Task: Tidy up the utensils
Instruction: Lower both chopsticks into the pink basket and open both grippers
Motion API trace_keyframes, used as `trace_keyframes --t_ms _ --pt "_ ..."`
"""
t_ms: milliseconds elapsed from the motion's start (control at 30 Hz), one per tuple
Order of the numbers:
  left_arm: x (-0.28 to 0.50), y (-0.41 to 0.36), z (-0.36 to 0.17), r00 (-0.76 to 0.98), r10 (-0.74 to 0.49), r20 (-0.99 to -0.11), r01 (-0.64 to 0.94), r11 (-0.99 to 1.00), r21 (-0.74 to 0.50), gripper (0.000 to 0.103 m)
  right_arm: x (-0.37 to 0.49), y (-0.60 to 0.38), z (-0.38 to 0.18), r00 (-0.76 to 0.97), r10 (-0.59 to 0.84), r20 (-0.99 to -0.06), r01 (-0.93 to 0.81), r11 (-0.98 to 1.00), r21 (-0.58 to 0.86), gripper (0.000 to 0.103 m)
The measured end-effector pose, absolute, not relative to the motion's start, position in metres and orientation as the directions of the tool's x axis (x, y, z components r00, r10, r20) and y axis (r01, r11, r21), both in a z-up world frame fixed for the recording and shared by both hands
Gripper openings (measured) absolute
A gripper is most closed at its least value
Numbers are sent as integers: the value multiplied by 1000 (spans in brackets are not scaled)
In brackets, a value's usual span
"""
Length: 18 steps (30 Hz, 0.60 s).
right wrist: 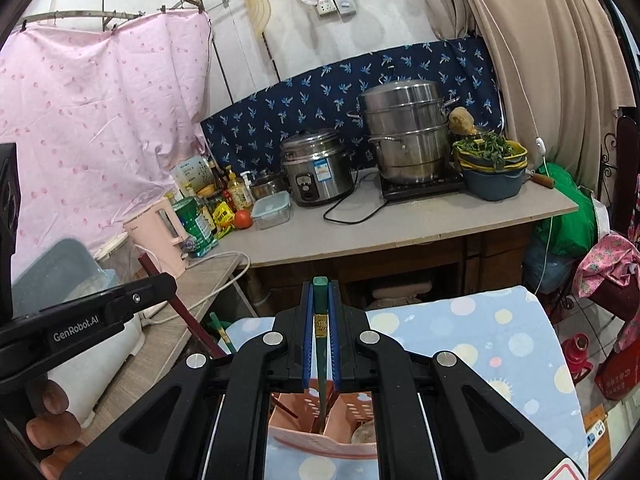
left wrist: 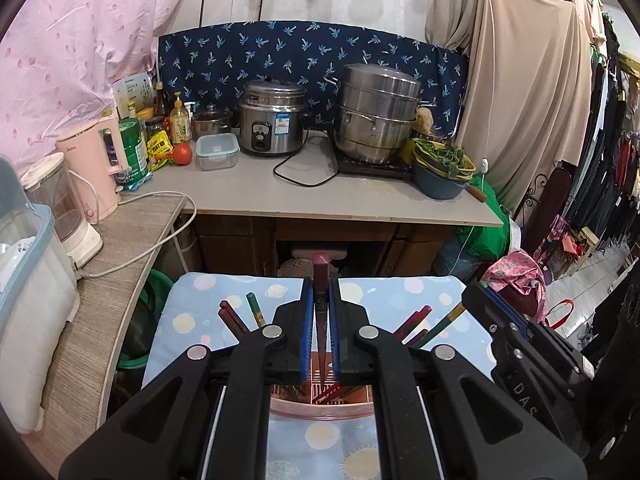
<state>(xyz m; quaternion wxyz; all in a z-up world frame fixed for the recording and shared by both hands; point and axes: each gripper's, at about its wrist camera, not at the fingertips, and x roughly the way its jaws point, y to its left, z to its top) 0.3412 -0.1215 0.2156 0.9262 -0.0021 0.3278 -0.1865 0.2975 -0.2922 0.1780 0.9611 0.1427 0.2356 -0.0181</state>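
My left gripper [left wrist: 321, 292] is shut on a dark red chopstick [left wrist: 321, 276], whose thin end points down into the pink slotted utensil holder [left wrist: 320, 404] on the blue dotted table [left wrist: 192, 320]. Several red and green chopsticks [left wrist: 240, 316] stick up out of the holder on both sides. My right gripper [right wrist: 321, 300] is shut on a green chopstick [right wrist: 321, 292] with a gold band, its tip down in the same pink utensil holder [right wrist: 344, 420]. The right gripper's body shows at the right of the left wrist view; the left gripper's arm and its red chopstick [right wrist: 188, 312] show at the left of the right wrist view.
Behind the table stands a counter [left wrist: 340, 200] with a rice cooker [left wrist: 272, 120], a steel steamer pot [left wrist: 376, 112], a blue bowl of greens [left wrist: 440, 172], a pink kettle [left wrist: 96, 164] and bottles. A side shelf [left wrist: 132, 240] with cables lies left. Fingers [right wrist: 48, 428] grip the left handle.
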Motion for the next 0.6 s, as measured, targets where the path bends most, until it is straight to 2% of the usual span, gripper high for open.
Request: trace_keyframes --t_ms 367,467,533,600 --pt "349 -119 195 697 -344 -629 337 932 -137 7 305 -287 161 863 40 -503 97 965 243 7" --pt "348 -118 194 699 -349 -624 336 931 -144 7 302 -285 162 866 35 -499 94 968 232 12" --pt "347 -117 195 702 -345 -622 334 932 -141 12 299 -284 164 867 36 -496 92 968 232 13" --pt "346 -116 195 706 -342 -620 330 934 -139 29 296 -283 165 870 38 -492 91 968 235 20"
